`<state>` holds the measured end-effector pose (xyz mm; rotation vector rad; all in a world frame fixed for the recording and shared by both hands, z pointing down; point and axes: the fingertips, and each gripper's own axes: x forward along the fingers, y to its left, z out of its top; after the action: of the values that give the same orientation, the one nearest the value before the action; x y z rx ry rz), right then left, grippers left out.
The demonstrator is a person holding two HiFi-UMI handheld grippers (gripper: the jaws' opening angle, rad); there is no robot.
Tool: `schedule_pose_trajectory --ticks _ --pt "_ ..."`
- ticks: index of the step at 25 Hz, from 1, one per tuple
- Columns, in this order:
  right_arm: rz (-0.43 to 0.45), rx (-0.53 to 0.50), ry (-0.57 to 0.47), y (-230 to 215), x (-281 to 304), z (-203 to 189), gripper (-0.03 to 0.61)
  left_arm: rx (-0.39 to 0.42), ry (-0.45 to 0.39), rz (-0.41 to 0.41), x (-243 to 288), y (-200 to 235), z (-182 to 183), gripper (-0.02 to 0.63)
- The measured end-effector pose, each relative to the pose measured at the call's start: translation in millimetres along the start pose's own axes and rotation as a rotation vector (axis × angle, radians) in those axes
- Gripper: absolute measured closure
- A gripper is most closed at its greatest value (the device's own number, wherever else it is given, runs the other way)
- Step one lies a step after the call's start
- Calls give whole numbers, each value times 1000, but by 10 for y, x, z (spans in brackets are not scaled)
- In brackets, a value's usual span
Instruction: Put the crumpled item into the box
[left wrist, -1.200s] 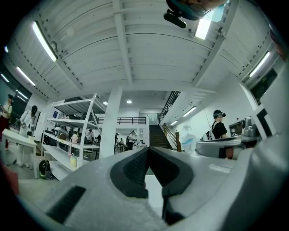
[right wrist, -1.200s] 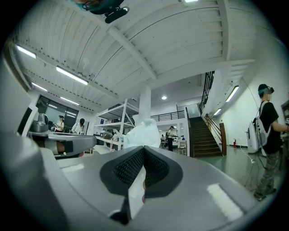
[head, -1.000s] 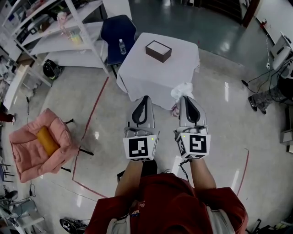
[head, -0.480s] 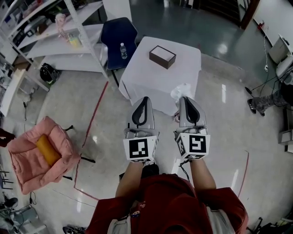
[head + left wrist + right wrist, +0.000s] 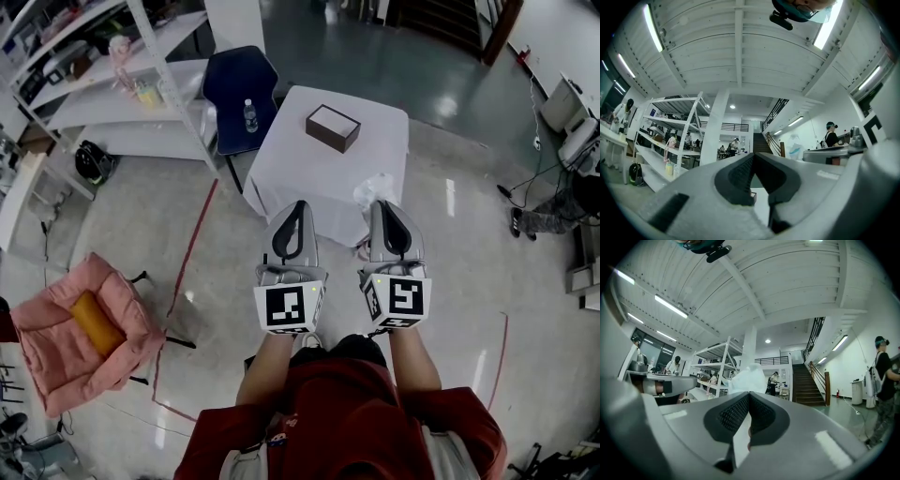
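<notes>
Right gripper [image 5: 749,395] closed on crumpled item [image 5: 747,377]; pinch point hidden behind pads. Left gripper [image 5: 753,156] closed, empty. Box [image 5: 333,127] seen clearly only in head view, on tabletop [image 5: 309,183], apart from item. Box inside hard to make out.

In the head view we are looking steeply down from above at the floor [image 5: 141,216], with the white table [image 5: 319,178] ahead and the left gripper [image 5: 299,204] and the right gripper [image 5: 382,204] close below us. In each gripper view we are looking forward along the near jaws, tilting toward the ceiling [image 5: 740,56]. Both are sharing the shelving [image 5: 670,140] and the staircase [image 5: 761,143].
</notes>
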<state>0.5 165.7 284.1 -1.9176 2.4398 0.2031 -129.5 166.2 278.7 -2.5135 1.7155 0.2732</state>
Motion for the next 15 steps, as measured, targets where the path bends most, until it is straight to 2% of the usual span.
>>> schedule_pose_trajectory --ticks 9,15 --pt "-16 6 -17 -92 184 -36 575 4 -6 -17 216 25 -67 611" --pt "-29 26 -20 -311 439 -126 575 21 1 -28 551 0 -150 611"
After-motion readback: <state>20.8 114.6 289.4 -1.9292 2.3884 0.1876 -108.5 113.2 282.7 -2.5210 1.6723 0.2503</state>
